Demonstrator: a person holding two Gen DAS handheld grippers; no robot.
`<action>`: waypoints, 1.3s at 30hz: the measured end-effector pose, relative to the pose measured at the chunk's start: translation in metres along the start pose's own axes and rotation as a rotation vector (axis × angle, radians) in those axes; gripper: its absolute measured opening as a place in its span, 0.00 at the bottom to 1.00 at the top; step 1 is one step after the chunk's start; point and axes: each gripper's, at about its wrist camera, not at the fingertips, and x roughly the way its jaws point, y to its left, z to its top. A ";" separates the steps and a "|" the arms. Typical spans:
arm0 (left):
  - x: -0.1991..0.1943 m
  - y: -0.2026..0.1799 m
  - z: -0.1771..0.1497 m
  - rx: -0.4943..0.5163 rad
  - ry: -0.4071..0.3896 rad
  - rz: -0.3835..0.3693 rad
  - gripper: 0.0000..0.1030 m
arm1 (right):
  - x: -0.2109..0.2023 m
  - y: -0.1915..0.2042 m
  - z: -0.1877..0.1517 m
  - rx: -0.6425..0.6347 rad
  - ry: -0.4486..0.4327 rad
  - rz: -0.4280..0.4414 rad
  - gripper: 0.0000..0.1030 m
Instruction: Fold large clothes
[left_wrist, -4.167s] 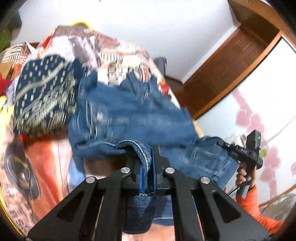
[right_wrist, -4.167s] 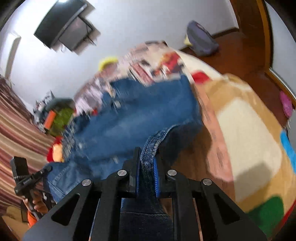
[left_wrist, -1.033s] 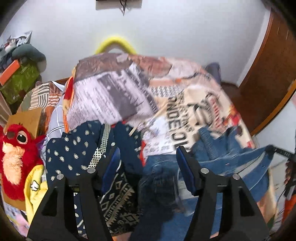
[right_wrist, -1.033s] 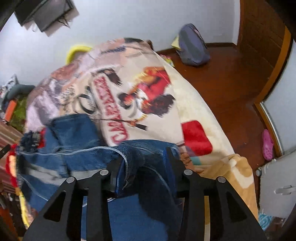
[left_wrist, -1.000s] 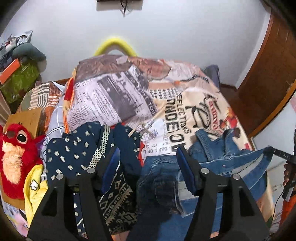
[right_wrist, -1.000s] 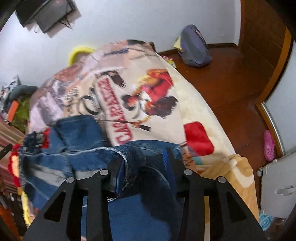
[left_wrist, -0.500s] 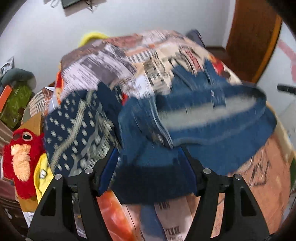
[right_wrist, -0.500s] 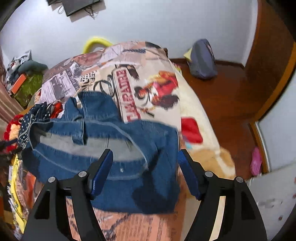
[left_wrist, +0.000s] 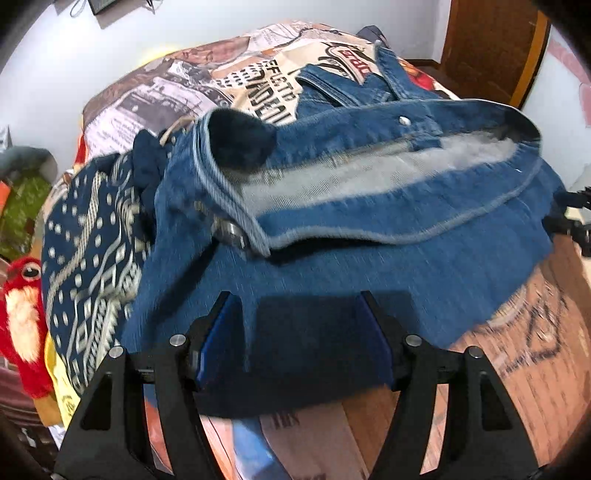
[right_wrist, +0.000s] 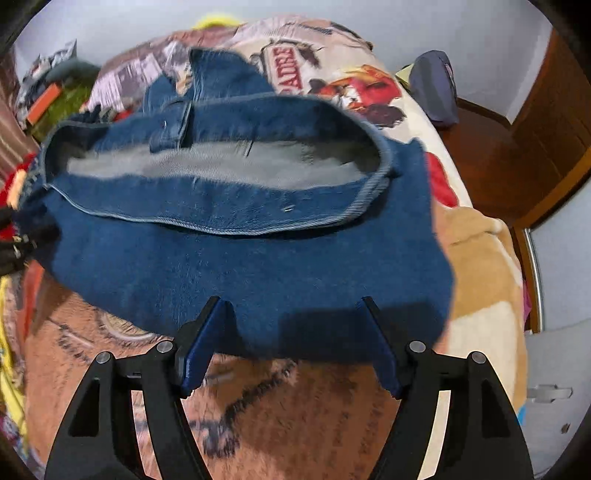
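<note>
Lying folded on the printed bedspread (left_wrist: 229, 85), the denim jeans (left_wrist: 369, 266) filled the centre of both wrist views, waistband open toward 12 o'clock with the pale lining showing.

- Left gripper (left_wrist: 293, 332): you held it with fingers spread wide, gripping nothing, above the near folded edge at 6 o'clock.
- Right gripper (right_wrist: 291, 332): likewise wide apart and empty, above the same near edge as seen from the other side.
- Patterned navy garment (left_wrist: 88, 251): lay at 9 o'clock in the left view, touching and partly under the jeans' left side.
- Red plush toy (left_wrist: 22, 295): sat beyond it at the far left.
- Backpack (right_wrist: 436, 88): on the floor at 1 o'clock in the right view.

Risks, as judged: the gaping waistband left the fold uneven, so a further fold might have bunched; a grasp at the left edge might have caught the navy garment too, dragging both.
</note>
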 end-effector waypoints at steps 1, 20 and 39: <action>0.004 0.001 0.004 0.003 -0.001 0.015 0.64 | 0.004 0.003 0.002 -0.010 -0.009 -0.018 0.75; 0.013 0.096 0.097 -0.526 -0.041 -0.338 0.62 | -0.025 -0.036 0.122 0.225 -0.308 -0.095 0.78; -0.017 -0.011 0.016 -0.082 -0.114 -0.142 0.63 | -0.007 0.071 0.041 0.002 -0.206 0.128 0.78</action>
